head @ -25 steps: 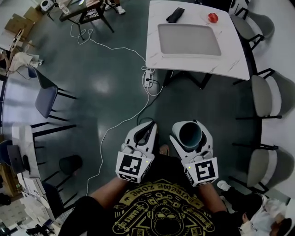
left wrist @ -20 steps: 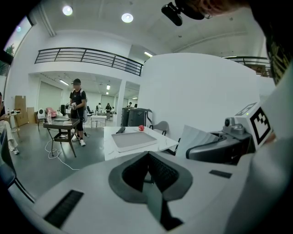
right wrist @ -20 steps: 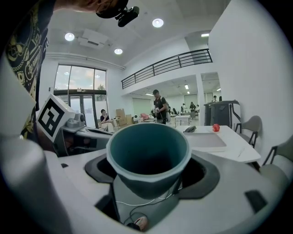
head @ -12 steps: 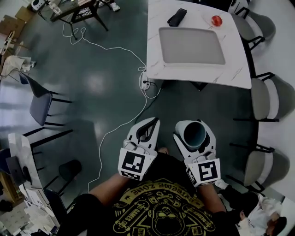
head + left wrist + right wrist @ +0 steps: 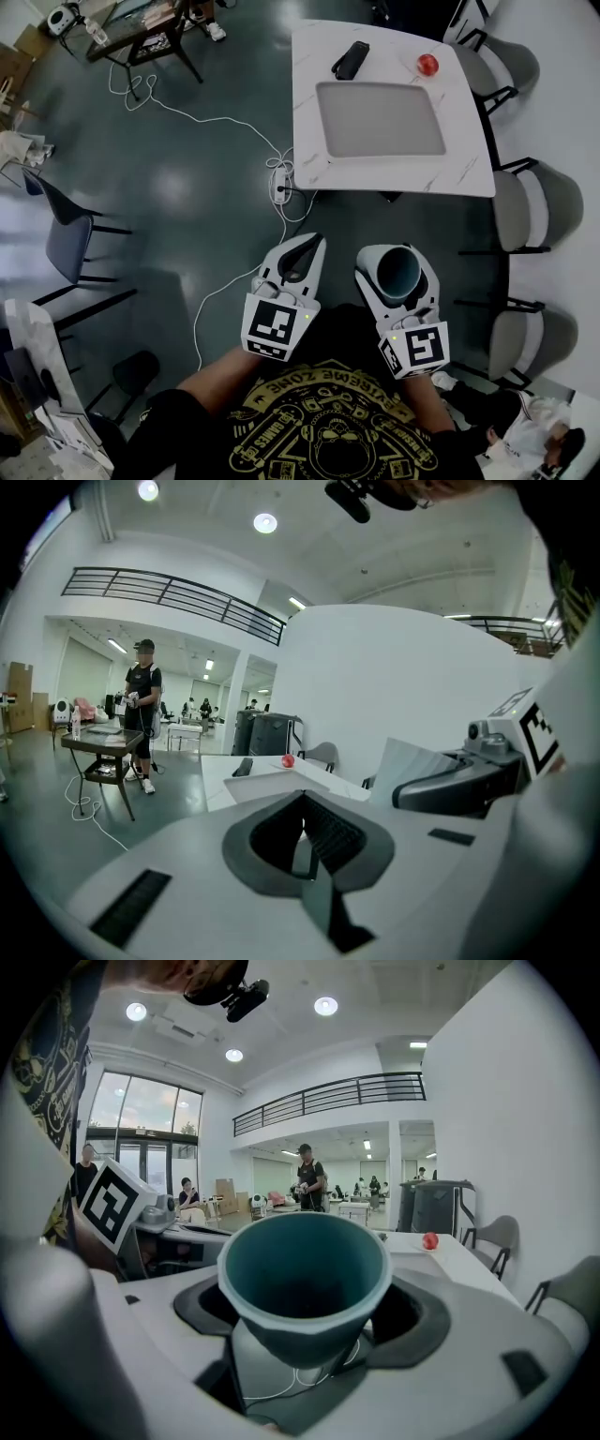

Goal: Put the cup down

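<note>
Nearest the camera, a black shirt (image 5: pixel 328 422) with yellow print, both forearms out in front. Left tool (image 5: pixel 309 246): jaws pressed together, nothing between them, held level over the floor (image 5: pixel 187 187). Right tool (image 5: pixel 396 255) just beside it, the two apart: jaws clamped on the teal cup (image 5: pixel 397 272), one on either flank of its lower body. The cup's mouth is turned up and back toward the person, so both the head view and the right gripper view look down into its dark inside; nothing can be made out in it. The cup is in the air above the dark green-grey floor, short of the worktop (image 5: pixel 469 178) and not touching it. On the floor beyond the tools, a white cable (image 5: pixel 234 262) snakes up to a power strip (image 5: pixel 279 183) near the worktop's near-left corner. The worktop is white with marbled veining. A shallow grey tray (image 5: pixel 380 119) sits on it, roughly central, showing only bare surface. Behind the tray, a dark flat object (image 5: pixel 349 59) on the left and a small red round object (image 5: pixel 427 65) on the right, both off the tray. Grey padded chairs (image 5: pixel 534 211) line the worktop's right side. A blue chair (image 5: pixel 66 244) stands well off to the left. Farther back, in the left gripper view, a person (image 5: pixel 142 714) in dark clothes stands by a small dark table.
</note>
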Tool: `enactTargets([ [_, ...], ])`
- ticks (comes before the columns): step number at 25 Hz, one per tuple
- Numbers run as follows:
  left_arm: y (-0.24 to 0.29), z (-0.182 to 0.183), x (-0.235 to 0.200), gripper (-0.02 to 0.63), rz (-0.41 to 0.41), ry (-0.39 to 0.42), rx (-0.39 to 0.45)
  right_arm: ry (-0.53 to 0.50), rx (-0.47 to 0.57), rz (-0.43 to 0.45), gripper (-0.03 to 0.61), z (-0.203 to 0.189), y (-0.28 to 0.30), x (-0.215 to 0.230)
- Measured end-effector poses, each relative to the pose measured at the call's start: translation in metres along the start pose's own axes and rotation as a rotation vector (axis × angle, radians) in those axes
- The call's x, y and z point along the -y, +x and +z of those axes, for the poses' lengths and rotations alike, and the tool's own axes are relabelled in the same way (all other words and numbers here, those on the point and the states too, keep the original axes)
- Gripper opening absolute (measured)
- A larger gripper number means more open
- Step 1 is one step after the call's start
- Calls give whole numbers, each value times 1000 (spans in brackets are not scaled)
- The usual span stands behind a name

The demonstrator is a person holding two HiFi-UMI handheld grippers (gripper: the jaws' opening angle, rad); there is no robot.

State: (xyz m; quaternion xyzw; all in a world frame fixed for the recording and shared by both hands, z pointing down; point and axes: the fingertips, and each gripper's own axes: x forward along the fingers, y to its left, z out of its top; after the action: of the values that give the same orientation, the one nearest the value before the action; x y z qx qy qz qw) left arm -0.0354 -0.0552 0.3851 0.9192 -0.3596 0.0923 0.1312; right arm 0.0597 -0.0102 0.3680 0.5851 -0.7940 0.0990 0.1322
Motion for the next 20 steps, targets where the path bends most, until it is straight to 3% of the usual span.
enactTargets([
  [9,8,9,-21,11,10,23,4,-17,21,-23,382,17,25,8],
  [20,25,22,-56,11,76,5,14,-43,30,32,382,37,73,17],
])
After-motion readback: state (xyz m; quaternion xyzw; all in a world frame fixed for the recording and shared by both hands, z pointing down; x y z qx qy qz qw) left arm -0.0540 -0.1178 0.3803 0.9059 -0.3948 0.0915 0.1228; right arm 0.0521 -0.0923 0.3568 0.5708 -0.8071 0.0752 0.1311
